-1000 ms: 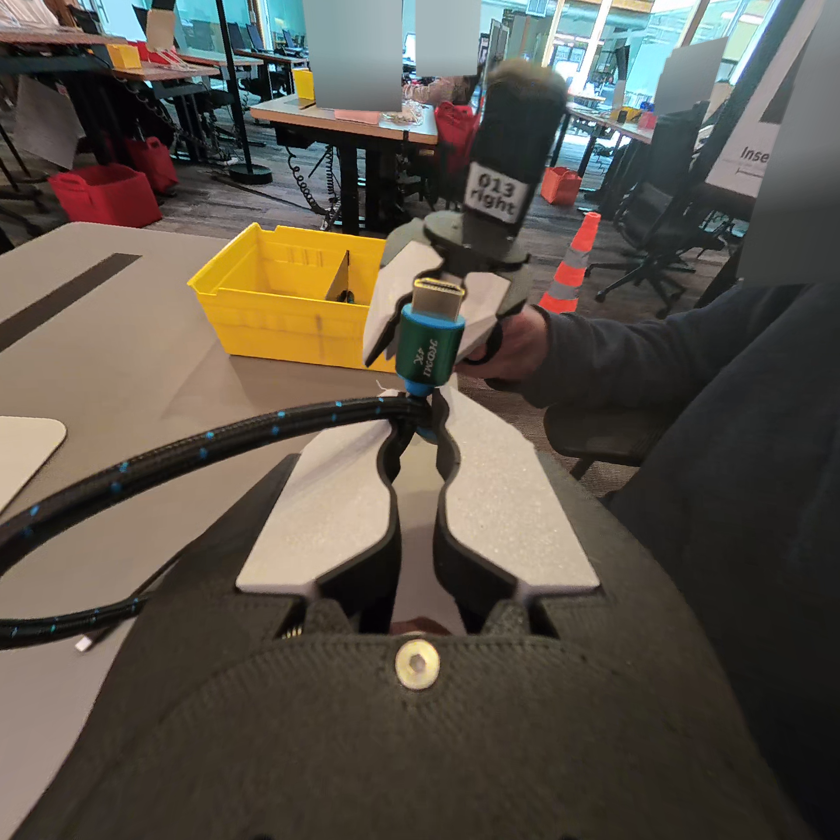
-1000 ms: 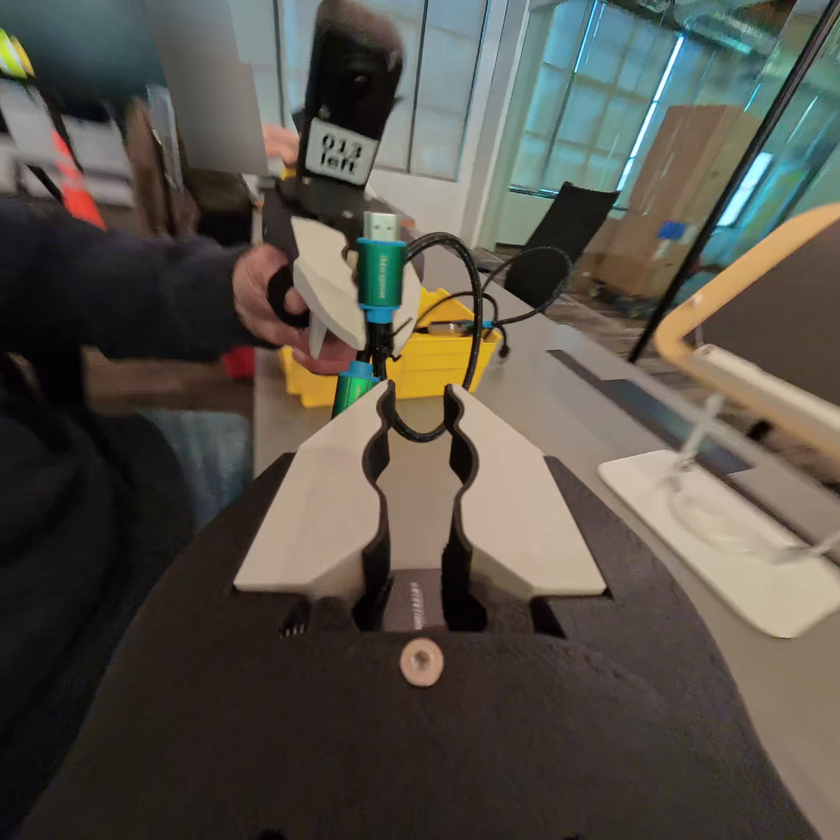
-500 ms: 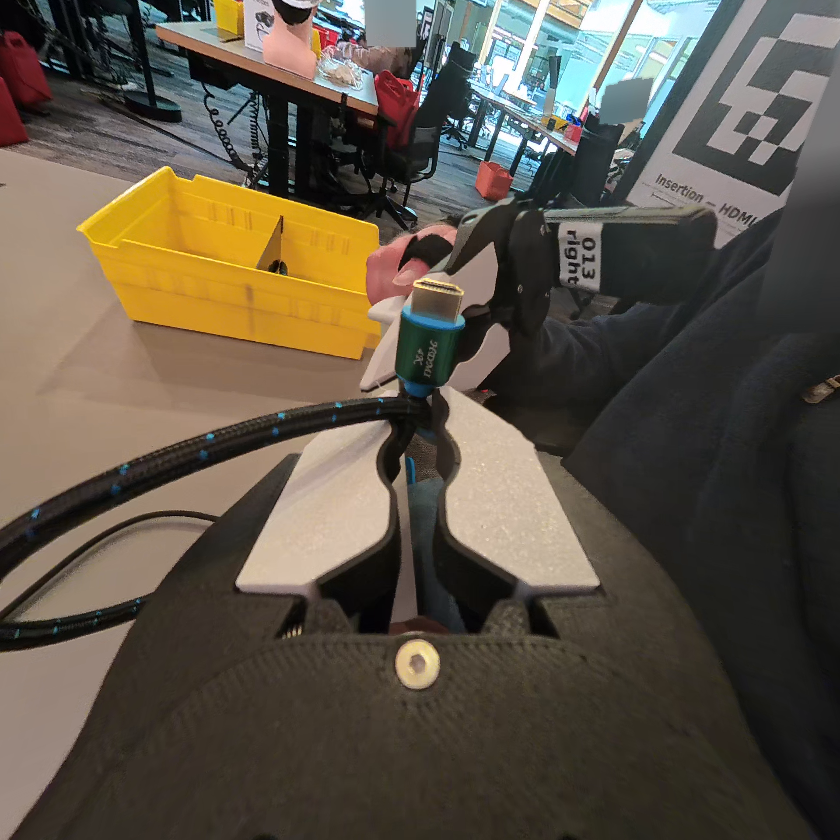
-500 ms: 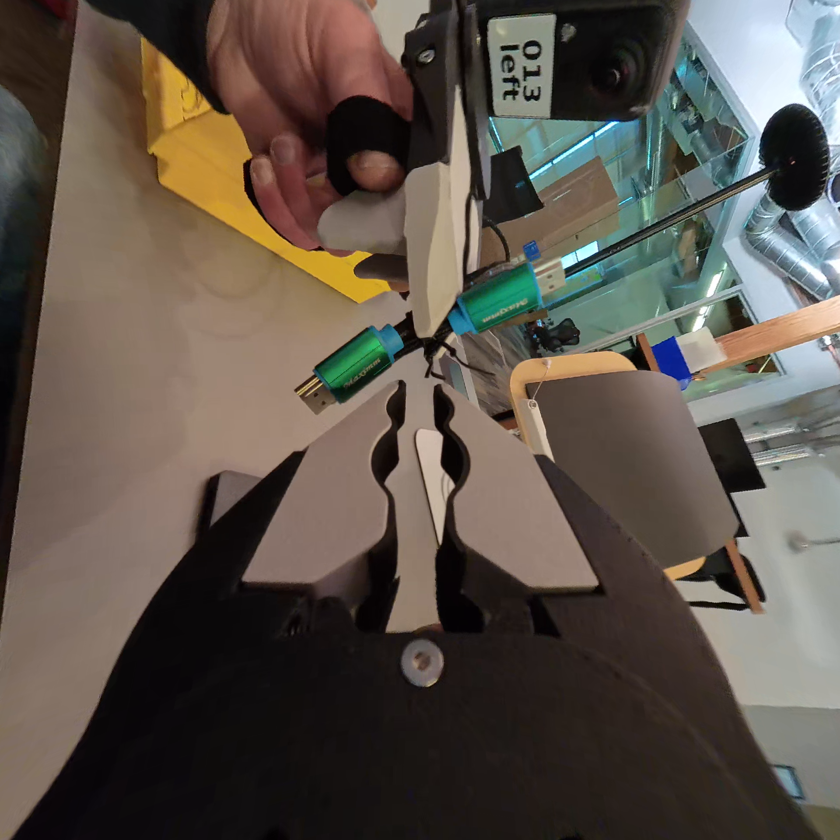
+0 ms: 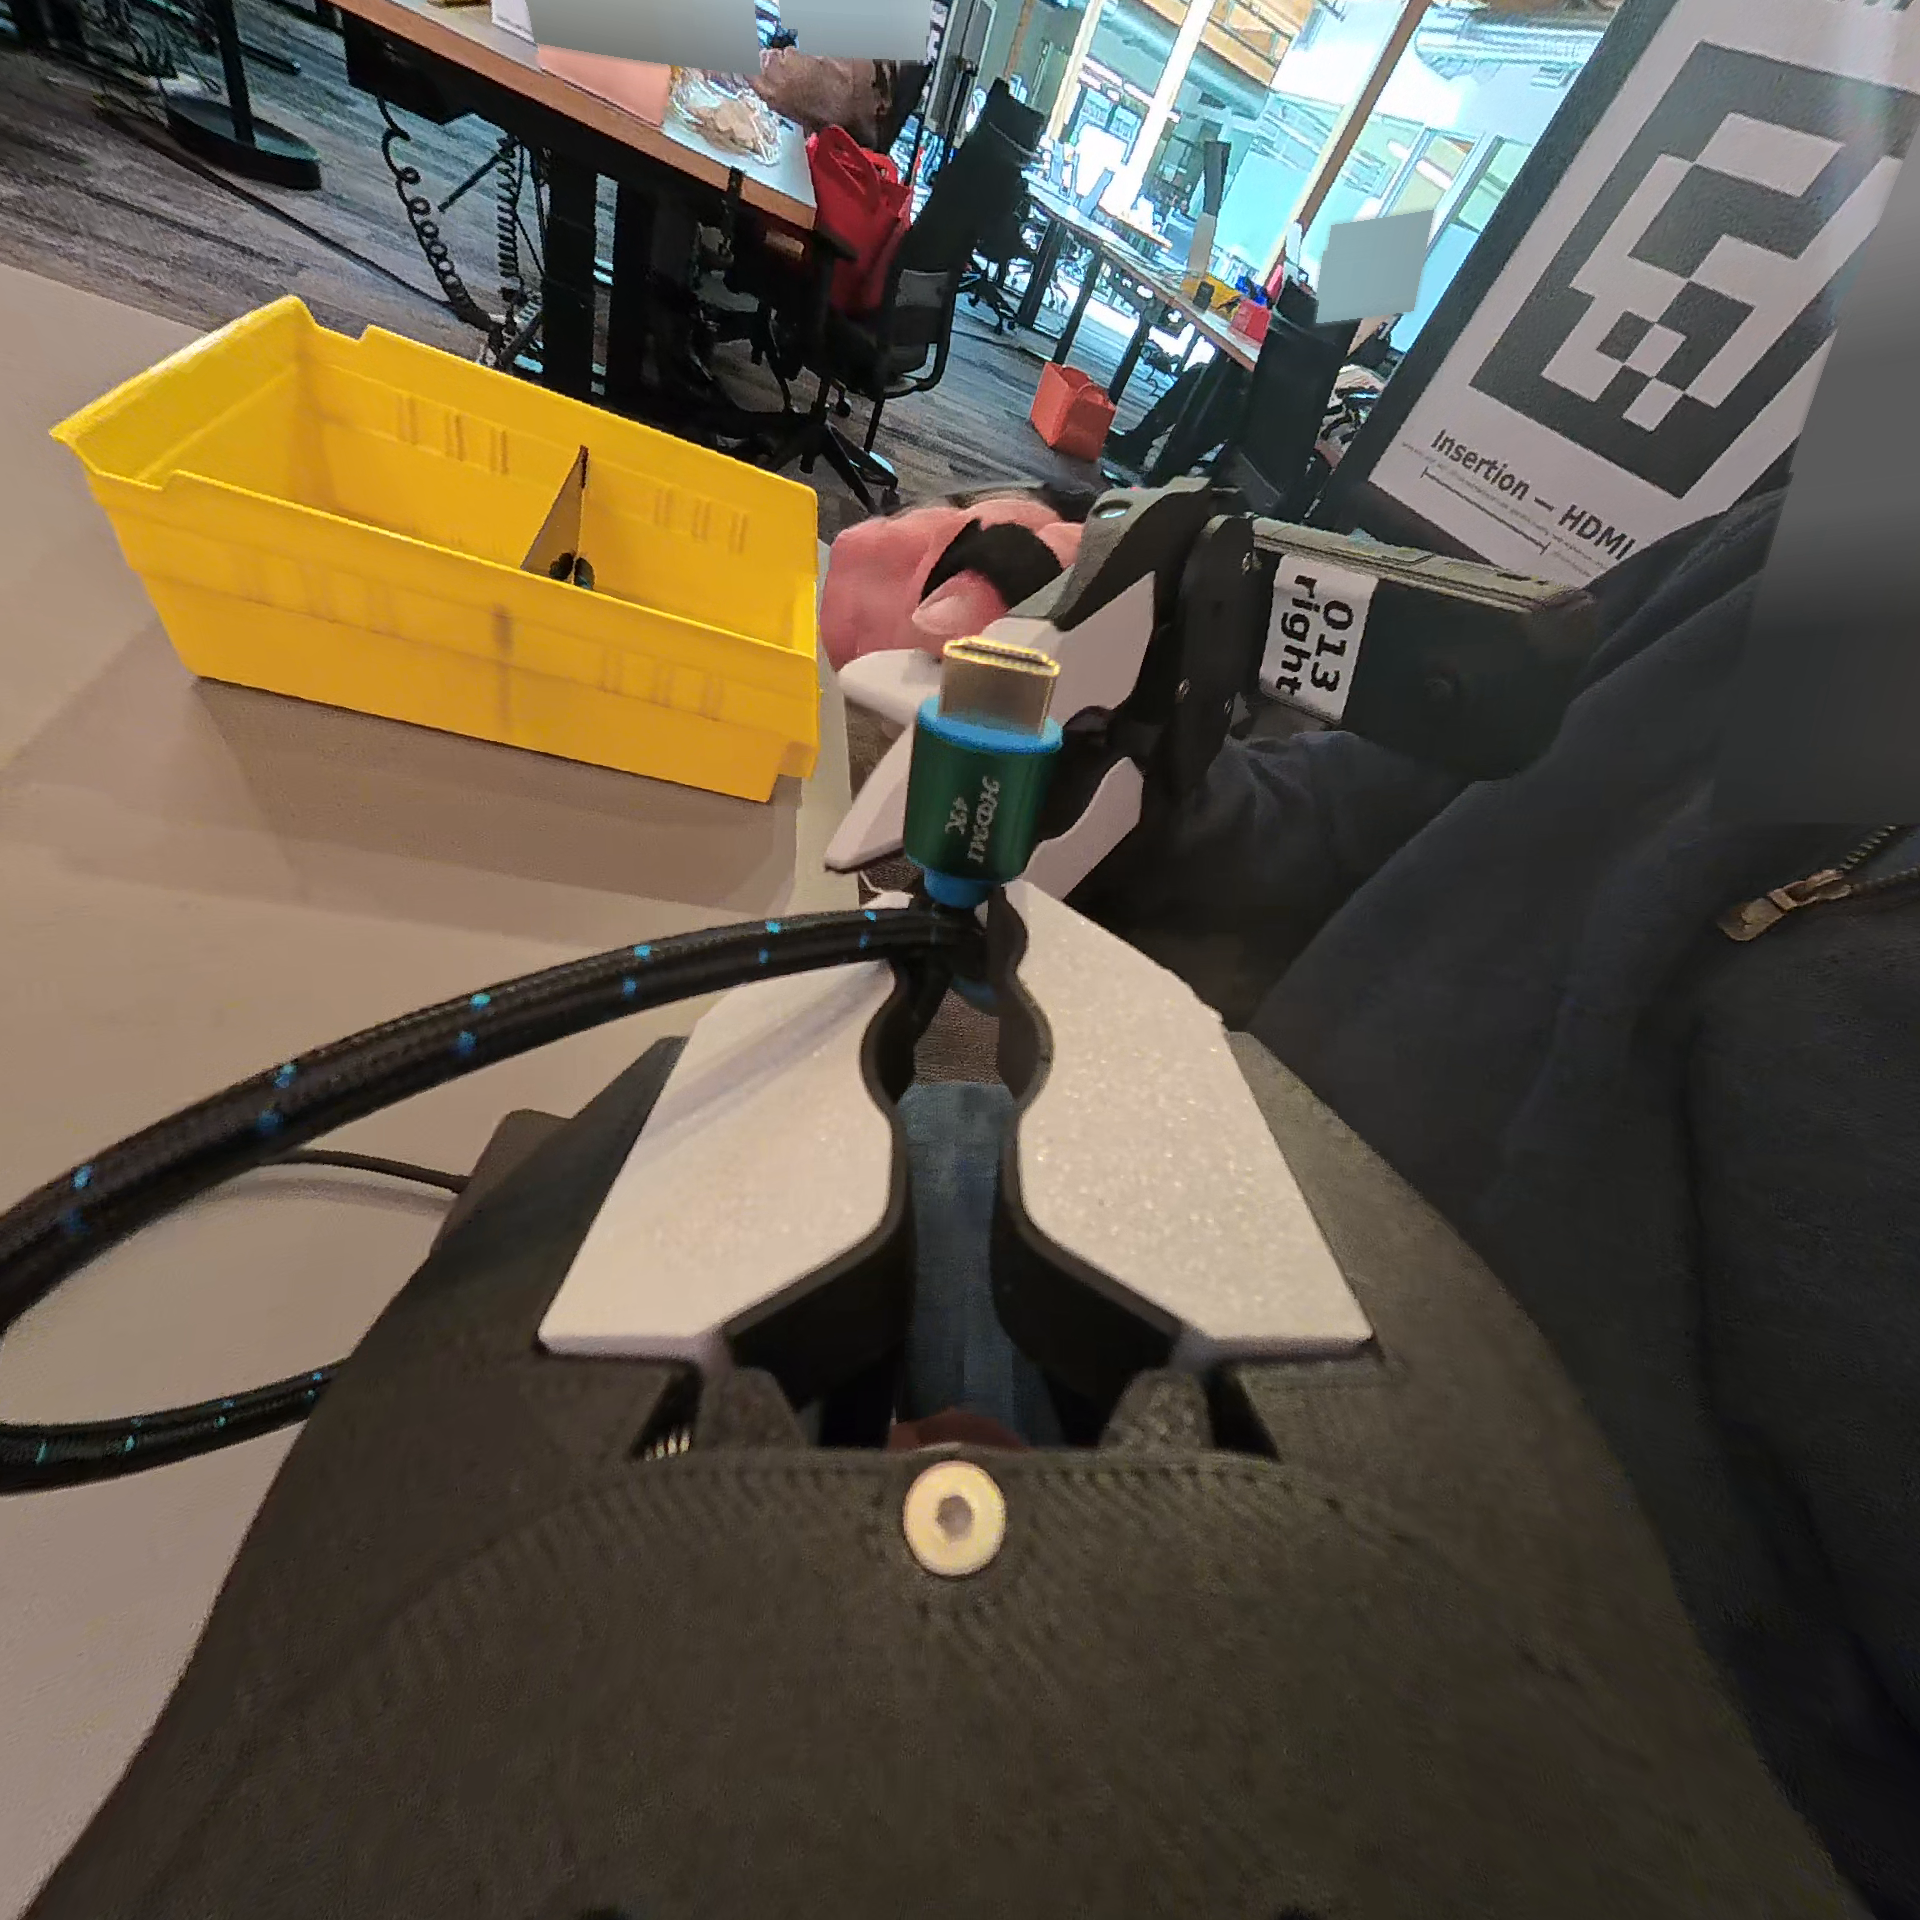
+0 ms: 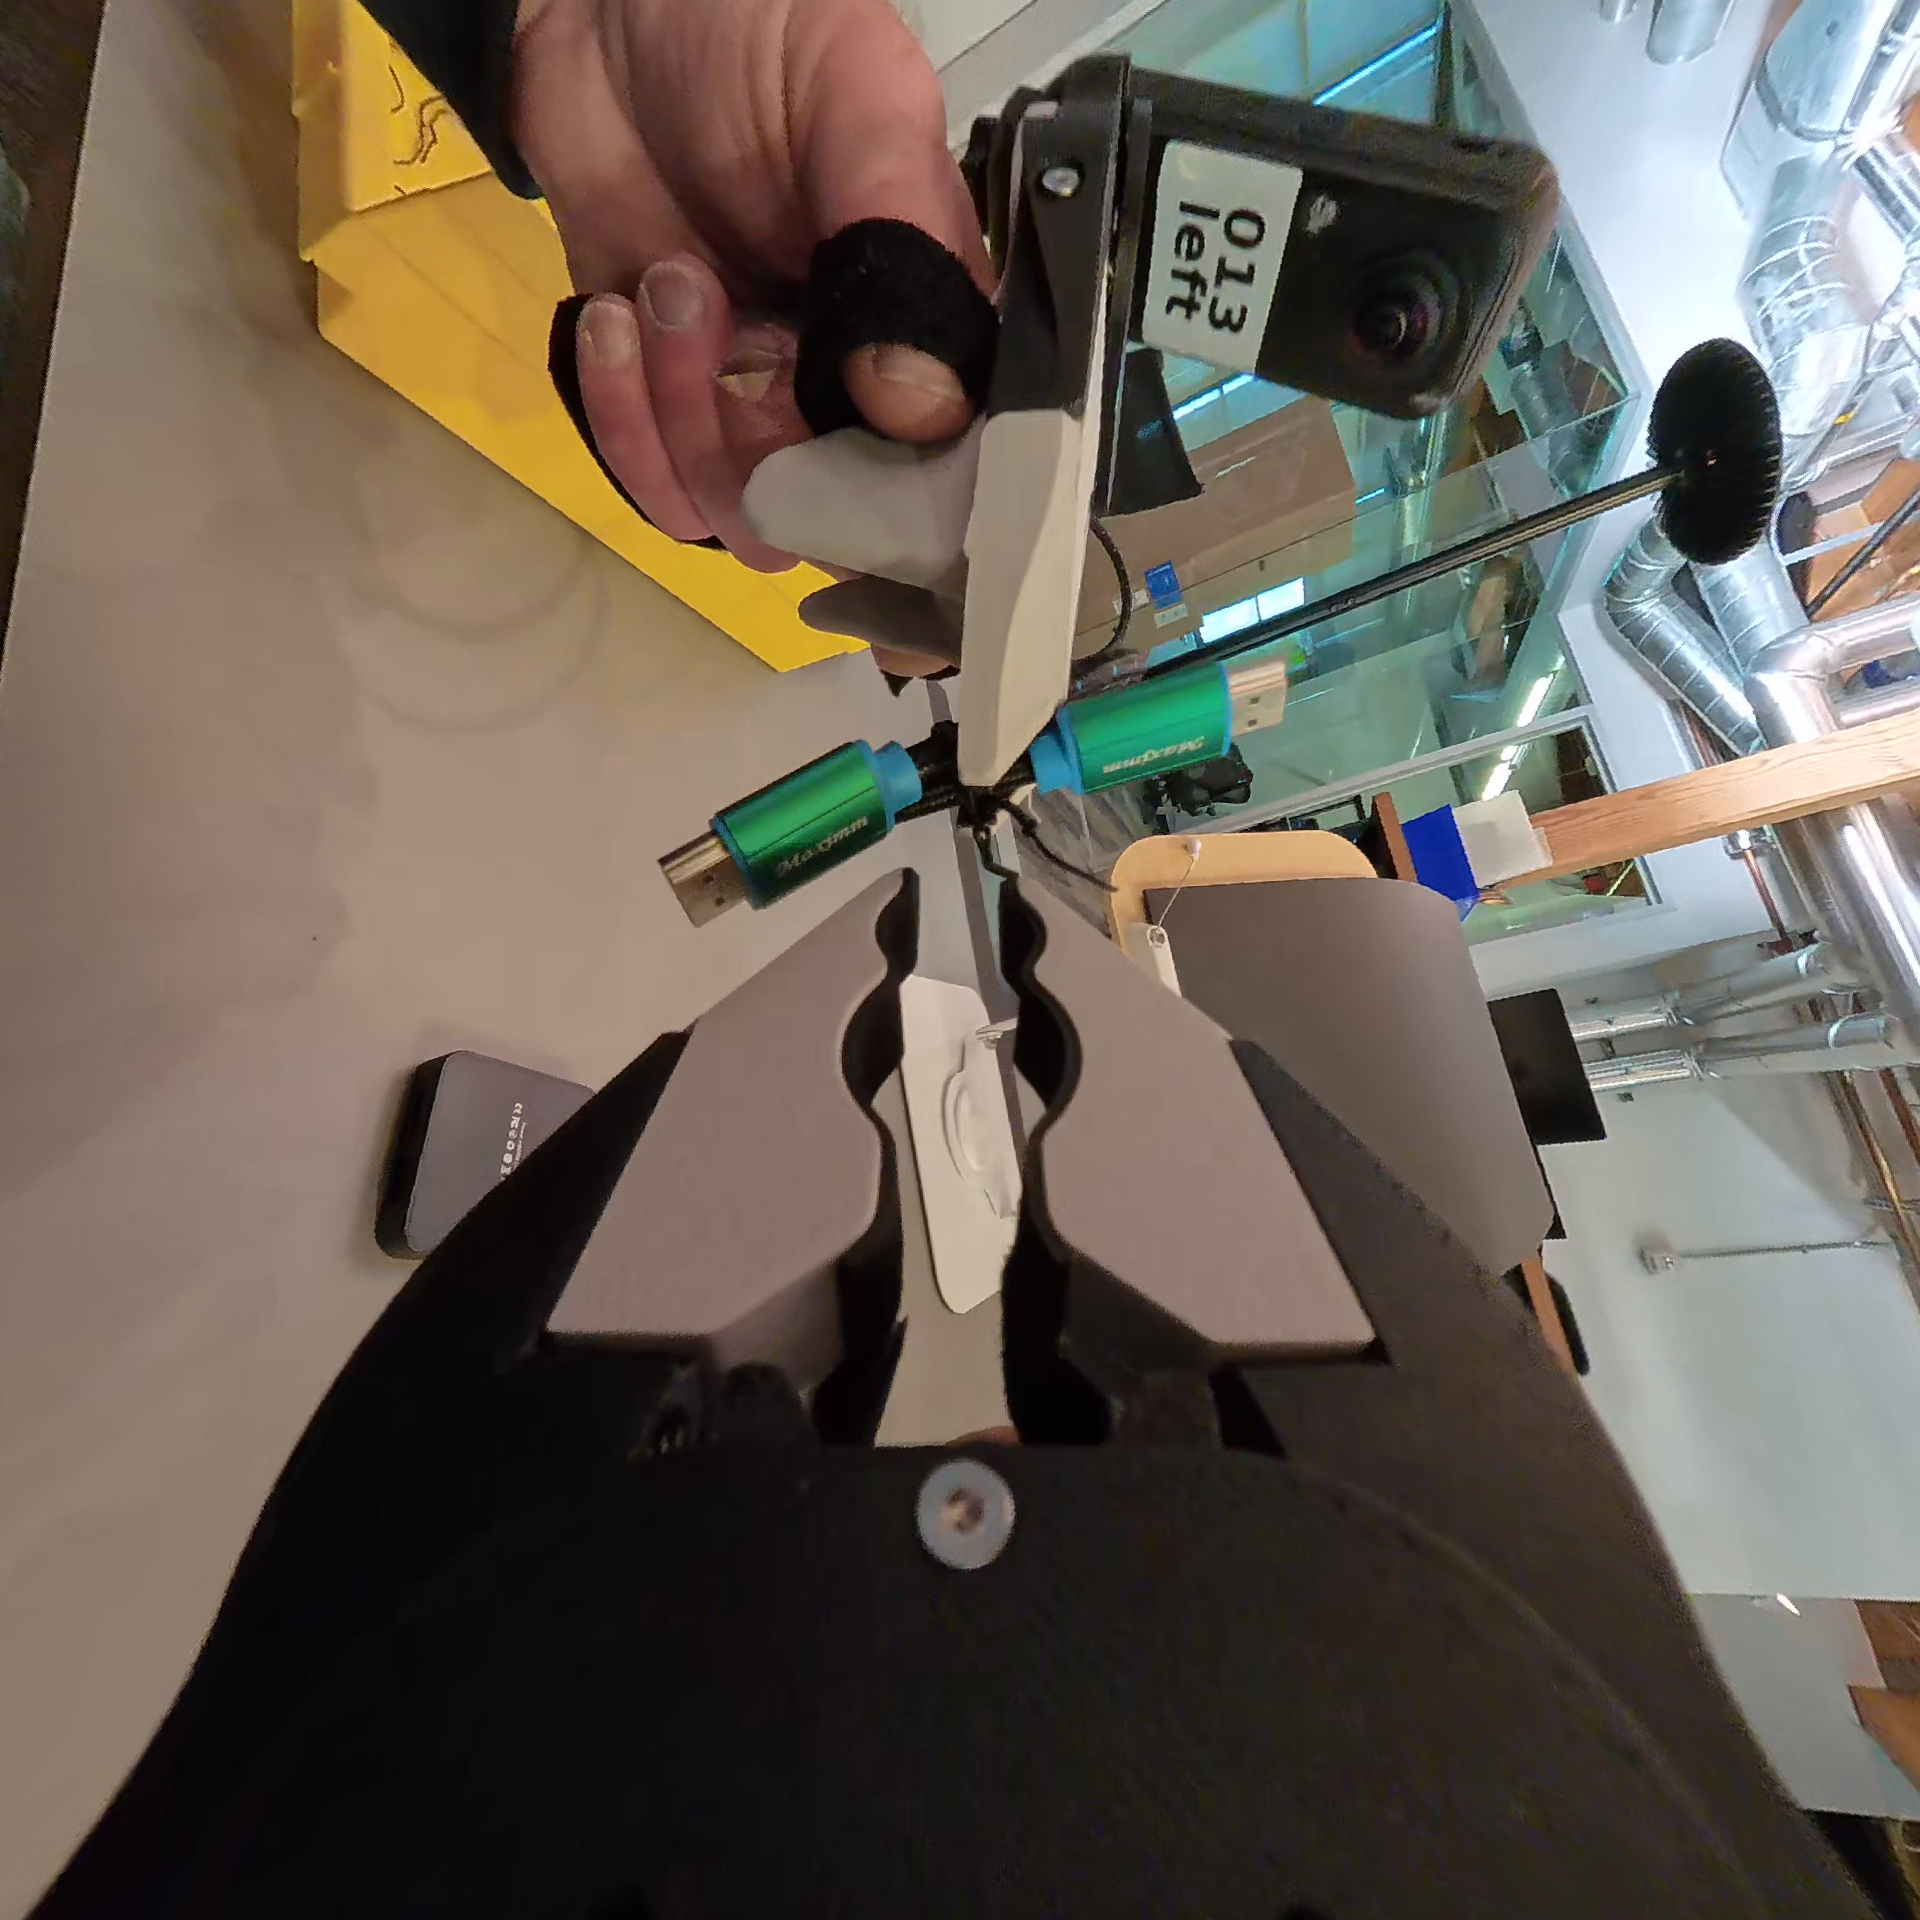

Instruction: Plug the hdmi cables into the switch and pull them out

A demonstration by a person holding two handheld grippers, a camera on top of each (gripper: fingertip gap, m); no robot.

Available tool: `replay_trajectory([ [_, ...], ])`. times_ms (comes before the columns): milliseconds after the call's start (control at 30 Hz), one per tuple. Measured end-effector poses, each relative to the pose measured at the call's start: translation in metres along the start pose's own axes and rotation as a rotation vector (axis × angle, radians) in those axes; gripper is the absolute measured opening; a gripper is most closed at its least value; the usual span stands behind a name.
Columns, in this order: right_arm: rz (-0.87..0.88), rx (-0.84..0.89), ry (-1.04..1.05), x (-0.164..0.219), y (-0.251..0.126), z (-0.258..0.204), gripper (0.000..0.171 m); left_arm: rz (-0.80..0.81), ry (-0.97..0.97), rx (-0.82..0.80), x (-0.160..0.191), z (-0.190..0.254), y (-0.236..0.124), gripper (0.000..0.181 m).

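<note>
My left gripper point(image 5: 951, 925) is shut on a black braided HDMI cable point(image 5: 416, 1049) just behind its green plug point(image 5: 982, 774), which sticks up past the fingertips. In the right wrist view the left gripper's finger point(image 6: 1023, 623) pinches two cable ends. One green plug point(image 6: 800, 831) points left and another point(image 6: 1143, 732) points right. My right gripper point(image 6: 958, 888) lies rolled on its side just below those plugs, its jaws a narrow gap apart and empty. Its white fingers point(image 5: 1096, 821) show behind the plug. A dark grey switch box point(image 6: 468, 1153) lies on the table.
A yellow bin point(image 5: 416, 603) stands on the grey table point(image 5: 312, 914) beyond the grippers. A white base plate point(image 6: 956, 1143) and a tan-rimmed dark panel point(image 6: 1299, 1039) stand behind. The person's dark sleeve point(image 5: 1558, 1039) fills the right. A marker sign point(image 5: 1662, 260) stands behind. My left and right fingertips are right by each other.
My right gripper has rolled onto its side, moved close under the plugs held by the left gripper, and its jaws have narrowed. The left gripper keeps its hold and has swung right.
</note>
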State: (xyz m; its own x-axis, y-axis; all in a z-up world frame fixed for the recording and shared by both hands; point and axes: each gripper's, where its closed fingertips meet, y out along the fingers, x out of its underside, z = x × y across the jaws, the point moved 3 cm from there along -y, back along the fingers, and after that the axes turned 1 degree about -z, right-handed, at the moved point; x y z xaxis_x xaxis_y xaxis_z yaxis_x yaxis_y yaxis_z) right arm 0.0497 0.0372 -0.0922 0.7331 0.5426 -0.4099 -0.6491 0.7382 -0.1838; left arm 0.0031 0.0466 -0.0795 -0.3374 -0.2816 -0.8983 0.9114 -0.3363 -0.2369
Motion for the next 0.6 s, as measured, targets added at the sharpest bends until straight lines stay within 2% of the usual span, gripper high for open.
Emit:
replay_trajectory([
  [600, 0.003, 0.009, -0.062, -0.0064, -0.0029, -0.002, 0.01, -0.026, -0.058, 0.006, 0.0067, -0.0062, -0.0018, 0.011],
])
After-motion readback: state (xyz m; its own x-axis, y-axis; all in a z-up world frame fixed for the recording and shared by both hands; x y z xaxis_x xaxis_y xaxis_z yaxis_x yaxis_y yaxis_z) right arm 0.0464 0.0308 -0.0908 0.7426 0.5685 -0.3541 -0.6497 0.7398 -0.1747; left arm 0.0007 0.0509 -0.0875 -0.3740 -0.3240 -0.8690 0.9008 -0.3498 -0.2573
